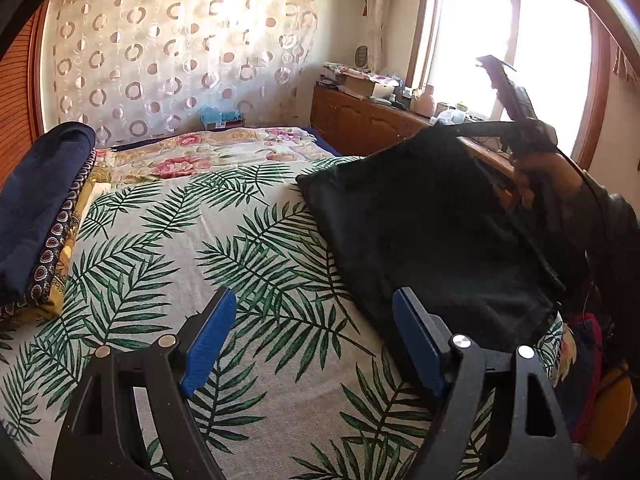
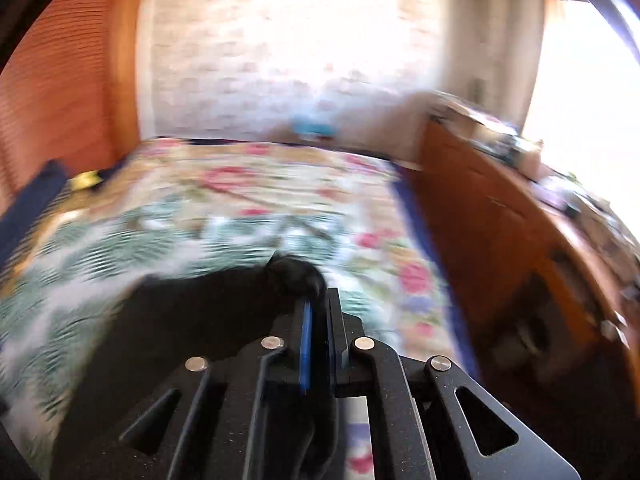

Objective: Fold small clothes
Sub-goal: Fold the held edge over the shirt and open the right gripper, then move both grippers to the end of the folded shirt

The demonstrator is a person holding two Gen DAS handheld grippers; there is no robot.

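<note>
Lifting one edge of the black garment [image 1: 432, 232] off the bed's [image 1: 248, 264] right side, the right gripper [image 2: 318, 300] seems clamped on bunched cloth, though blur hampers certainty. The left gripper [image 1: 312, 344] waits wide and empty; next, carrying that edge across needs steady tension.

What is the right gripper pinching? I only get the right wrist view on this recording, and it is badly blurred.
Observer: A black garment. In the left wrist view the right gripper lifts one edge of it while the rest drapes onto the leaf-print bedspread.
Operator: Is the left gripper helping?
Observer: No. The left gripper is open with nothing between its fingers, just left of the garment's near edge.
Operator: Anything folded already?
Observer: A stack of folded cloth, navy on top, sits at the bed's left side.
</note>
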